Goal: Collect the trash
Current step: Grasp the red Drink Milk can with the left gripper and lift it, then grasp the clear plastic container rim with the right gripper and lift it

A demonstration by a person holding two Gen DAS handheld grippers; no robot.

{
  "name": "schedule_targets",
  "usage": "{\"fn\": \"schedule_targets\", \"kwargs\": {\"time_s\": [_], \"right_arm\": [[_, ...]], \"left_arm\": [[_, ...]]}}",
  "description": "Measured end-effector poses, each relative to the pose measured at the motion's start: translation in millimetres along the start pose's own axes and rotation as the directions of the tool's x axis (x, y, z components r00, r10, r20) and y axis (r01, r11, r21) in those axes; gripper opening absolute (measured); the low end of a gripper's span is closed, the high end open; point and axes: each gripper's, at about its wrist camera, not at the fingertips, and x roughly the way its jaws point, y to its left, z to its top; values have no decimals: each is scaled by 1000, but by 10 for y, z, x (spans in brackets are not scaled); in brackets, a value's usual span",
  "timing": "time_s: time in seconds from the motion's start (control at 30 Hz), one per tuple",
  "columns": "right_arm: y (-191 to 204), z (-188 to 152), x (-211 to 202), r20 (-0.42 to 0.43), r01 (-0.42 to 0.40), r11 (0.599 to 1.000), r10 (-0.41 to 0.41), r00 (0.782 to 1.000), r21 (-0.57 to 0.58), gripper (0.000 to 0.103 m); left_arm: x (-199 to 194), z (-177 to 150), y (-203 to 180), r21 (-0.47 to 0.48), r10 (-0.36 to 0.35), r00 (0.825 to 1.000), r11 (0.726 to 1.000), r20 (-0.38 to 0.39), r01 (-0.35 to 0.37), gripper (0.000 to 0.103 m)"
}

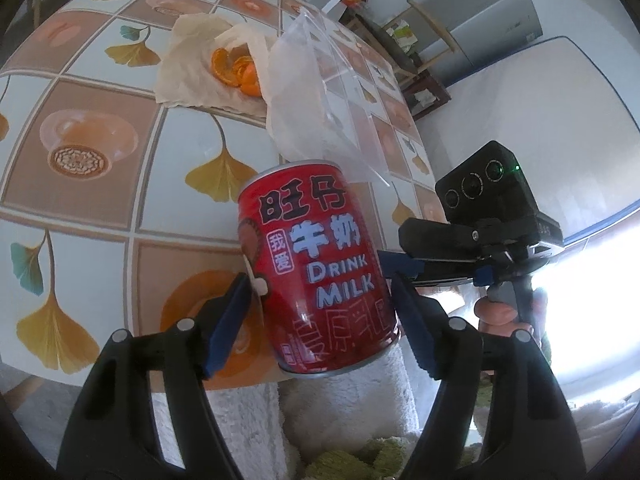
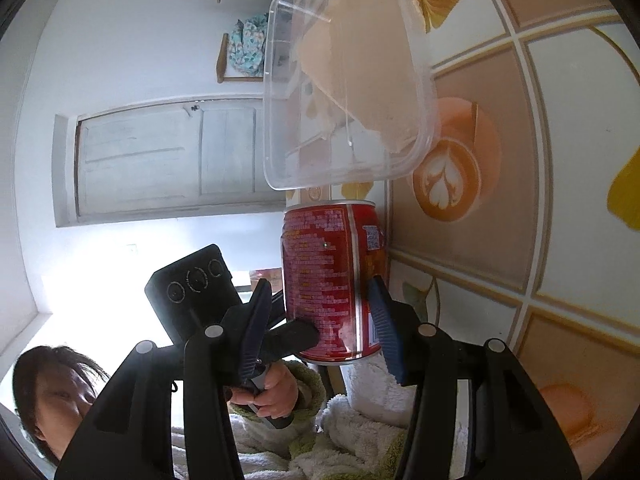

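Holding the red milk can point(image 2: 332, 280) in your right gripper point(image 2: 320, 320), with your left gripper point(image 1: 320, 308) spread loose around it, you have the clear plastic container point(image 2: 344, 80) just beyond.

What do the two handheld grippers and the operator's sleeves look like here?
Both match: the left gripper and right gripper have black plastic finger arms with silver pivot pins, tipped with blue ribbed pads. Each carries a black boxy camera module with three round lenses, one showing a green light, above a grey handle. The sleeves are fluffy white fleece with green trim.

The can point(image 1: 316, 268) sits between both claws, container point(image 1: 324, 92) beyond it.
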Motion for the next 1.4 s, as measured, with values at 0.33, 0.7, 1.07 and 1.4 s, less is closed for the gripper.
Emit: {"fn": "schedule_targets", "kwargs": {"time_s": [0.33,0.7,1.07,1.4], "right_arm": [[468,44,-579,219,209,961,-168,961,-180,52],[510,460,-523,358,536,832,-462,811,-141,52],[532,677,-285,385,676,723,-589,711,-141,21],[641,527,-441,458,678,725,-564,687,-123,4]], "left_arm": [[16,-6,13,-12,5,1000,1000,-1,-5,65],[-143,-165,156,-75,-24,998,997,54,28,65],[-293,-237,252,-101,-41,993,994,107,52,64],[-407,-320,280,-102,-57,988,992,141,72,64]]}}
